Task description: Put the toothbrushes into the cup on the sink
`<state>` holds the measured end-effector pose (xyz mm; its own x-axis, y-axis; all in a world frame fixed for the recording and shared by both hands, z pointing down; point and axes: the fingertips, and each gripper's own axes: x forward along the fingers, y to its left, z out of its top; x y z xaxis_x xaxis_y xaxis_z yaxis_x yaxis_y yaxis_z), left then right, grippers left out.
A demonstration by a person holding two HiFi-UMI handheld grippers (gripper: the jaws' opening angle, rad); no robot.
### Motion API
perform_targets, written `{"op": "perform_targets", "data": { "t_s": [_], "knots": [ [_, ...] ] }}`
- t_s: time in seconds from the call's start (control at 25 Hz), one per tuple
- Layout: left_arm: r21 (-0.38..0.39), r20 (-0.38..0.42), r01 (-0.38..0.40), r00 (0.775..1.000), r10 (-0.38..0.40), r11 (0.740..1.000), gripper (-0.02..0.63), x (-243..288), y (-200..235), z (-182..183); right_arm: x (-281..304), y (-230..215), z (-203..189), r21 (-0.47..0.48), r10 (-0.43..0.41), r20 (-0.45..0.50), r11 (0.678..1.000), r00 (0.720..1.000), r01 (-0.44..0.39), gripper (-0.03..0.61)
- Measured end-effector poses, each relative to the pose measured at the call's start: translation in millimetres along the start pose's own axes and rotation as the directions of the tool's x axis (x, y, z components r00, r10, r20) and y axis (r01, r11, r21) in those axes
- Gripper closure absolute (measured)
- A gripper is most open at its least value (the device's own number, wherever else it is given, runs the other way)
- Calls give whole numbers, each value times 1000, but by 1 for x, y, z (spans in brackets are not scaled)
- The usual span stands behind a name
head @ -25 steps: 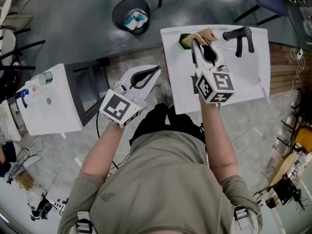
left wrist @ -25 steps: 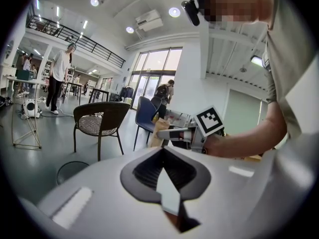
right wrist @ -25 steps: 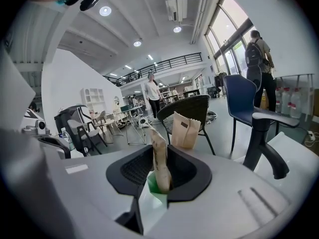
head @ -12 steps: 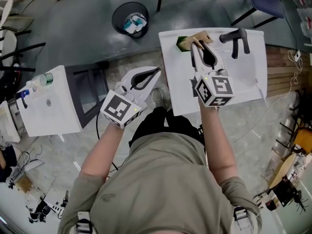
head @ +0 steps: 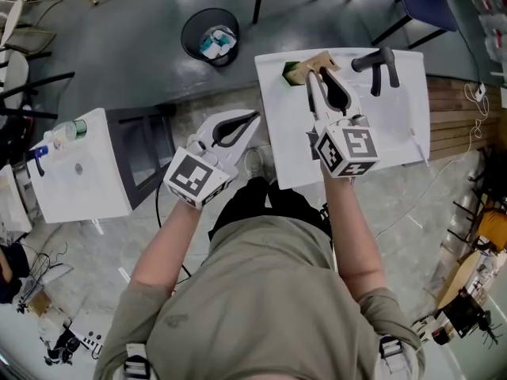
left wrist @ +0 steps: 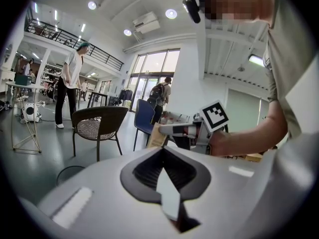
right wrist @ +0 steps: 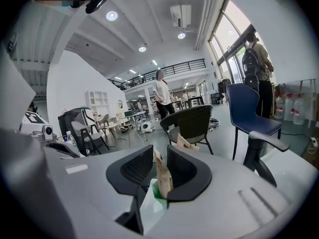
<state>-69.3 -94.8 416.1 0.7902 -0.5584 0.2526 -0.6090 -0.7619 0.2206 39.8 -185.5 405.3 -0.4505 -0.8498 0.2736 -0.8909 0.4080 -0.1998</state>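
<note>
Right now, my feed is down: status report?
Left gripper shut, empty. Right gripper shut on tan packet, over sink corner by green cup. Faucet aside.

White sink (head: 396,125) — black faucet (head: 379,63) and green cup (head: 291,71) on it

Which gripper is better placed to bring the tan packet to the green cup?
Right. The right gripper holds the tan packet over the sink, next to the green cup; the left gripper is shut on nothing, beside the sink.
</note>
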Motion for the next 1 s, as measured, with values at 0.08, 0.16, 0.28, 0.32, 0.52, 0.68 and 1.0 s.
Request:
{"op": "perform_targets", "data": {
  "t_s": [0.08,0.16,0.28,0.32,0.52,0.68,1.0],
  "knots": [
    [3,3,-1,1000,1,1000,607,0,-2,2,-3,3,4,-1,5,8,1000,1000,-5,499],
    [4,8,-1,1000,1,1000,607,0,-4,4,-6,5,8,-2,9,15,1000,1000,-9,499],
    [7,12,0,1000,0,1000,607,0,-8,6,-11,5,12,-7,10,28,1000,1000,-9,499],
    [11,12,0,1000,0,1000,607,0,-9,6,-13,5,15,-9,8,34,1000,999,-8,499],
    [9,21,-5,1000,5,1000,607,-1,-13,9,-24,4,32,-22,-2,73,1000,997,4,499],
    [16,18,-8,1000,7,1000,607,-1,-16,8,-35,2,43,-36,-11,99,999,995,15,499],
    [27,20,-7,1000,6,1000,607,1,-26,11,-57,2,43,-40,-4,98,999,995,8,500]
  ]
}}
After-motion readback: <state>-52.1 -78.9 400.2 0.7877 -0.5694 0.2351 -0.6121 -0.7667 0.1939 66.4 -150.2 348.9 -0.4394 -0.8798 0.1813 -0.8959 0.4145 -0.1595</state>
